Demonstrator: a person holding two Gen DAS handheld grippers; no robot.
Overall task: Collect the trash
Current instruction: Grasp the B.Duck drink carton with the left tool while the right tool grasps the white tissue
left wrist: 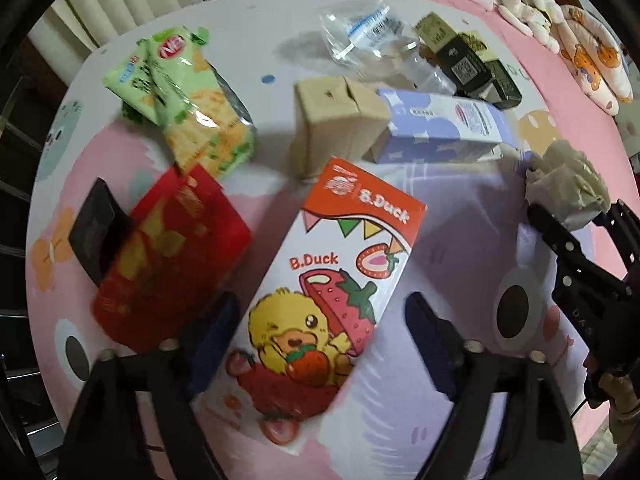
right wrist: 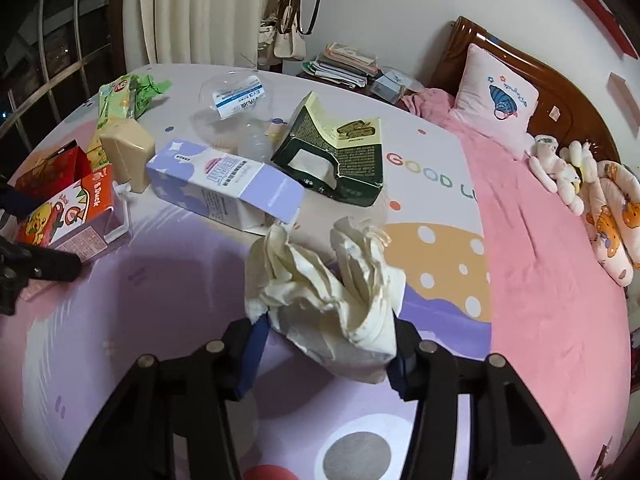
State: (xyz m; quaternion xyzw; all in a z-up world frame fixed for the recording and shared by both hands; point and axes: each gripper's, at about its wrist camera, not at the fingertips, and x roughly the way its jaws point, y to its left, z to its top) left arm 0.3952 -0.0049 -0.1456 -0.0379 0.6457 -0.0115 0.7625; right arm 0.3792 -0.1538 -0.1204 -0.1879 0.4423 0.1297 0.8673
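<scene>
Trouble at twelve o'clock: right tool clenches crumpled white tissue loosely, left tool spread around strawberry-duck carton, which may skid.

Counted on the bedspread: six boxes – B.Duck, red, beige, lilac, dark green, small black; one green snack wrapper; one clear plastic bag; one crumpled tissue.

The right gripper is clamping a crumpled tissue; ahead of it, the purple carton is lying flat.
</scene>
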